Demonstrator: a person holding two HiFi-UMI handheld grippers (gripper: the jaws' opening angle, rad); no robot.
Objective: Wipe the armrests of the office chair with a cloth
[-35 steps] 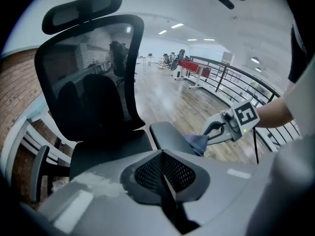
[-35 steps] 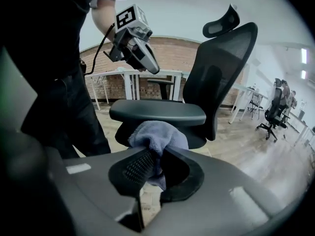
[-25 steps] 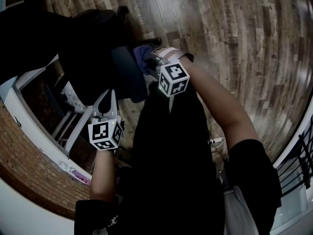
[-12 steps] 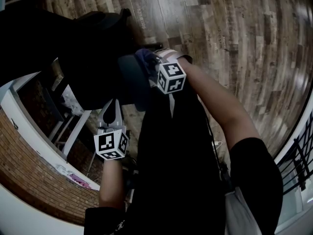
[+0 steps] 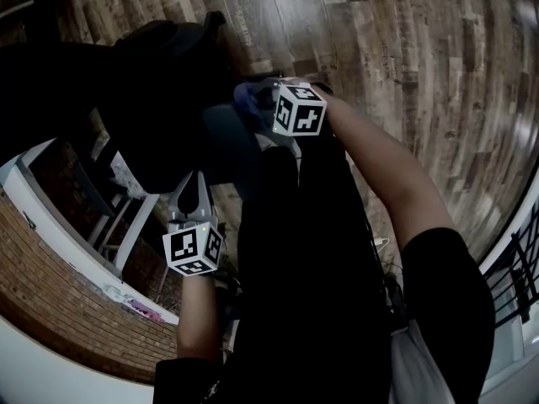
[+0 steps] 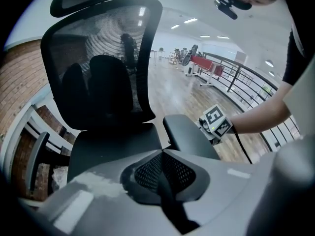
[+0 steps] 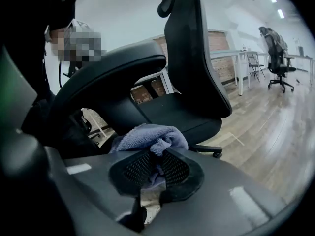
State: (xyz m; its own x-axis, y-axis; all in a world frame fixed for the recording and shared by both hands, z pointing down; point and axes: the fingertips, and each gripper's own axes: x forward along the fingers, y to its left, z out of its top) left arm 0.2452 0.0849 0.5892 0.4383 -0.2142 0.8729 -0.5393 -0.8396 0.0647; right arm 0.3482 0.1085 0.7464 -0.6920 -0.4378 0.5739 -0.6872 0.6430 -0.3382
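The black office chair point(image 5: 160, 99) stands at the upper left of the head view. Its near armrest pad point(image 5: 226, 141) runs toward me. My right gripper point(image 5: 259, 101) is shut on a blue-purple cloth point(image 5: 247, 98) at the pad's far end. In the right gripper view the cloth point(image 7: 150, 135) bunches out of the jaws just below the armrest point(image 7: 113, 70). My left gripper point(image 5: 190, 194) hangs shut with nothing in it, below the seat's near edge. The left gripper view shows the mesh backrest point(image 6: 103, 68), the armrest point(image 6: 189, 136) and the right gripper's marker cube point(image 6: 216, 122).
A white desk frame point(image 5: 126, 225) and a brick wall point(image 5: 50, 293) lie left of the chair. Wooden floor point(image 5: 404, 57) spreads to the right, with a black railing point(image 5: 522, 259) at the edge. Another office chair point(image 7: 274, 45) stands far off.
My right gripper has slid the cloth along the armrest away from me, toward its far end. The left gripper dropped slightly lower in view and stayed shut.
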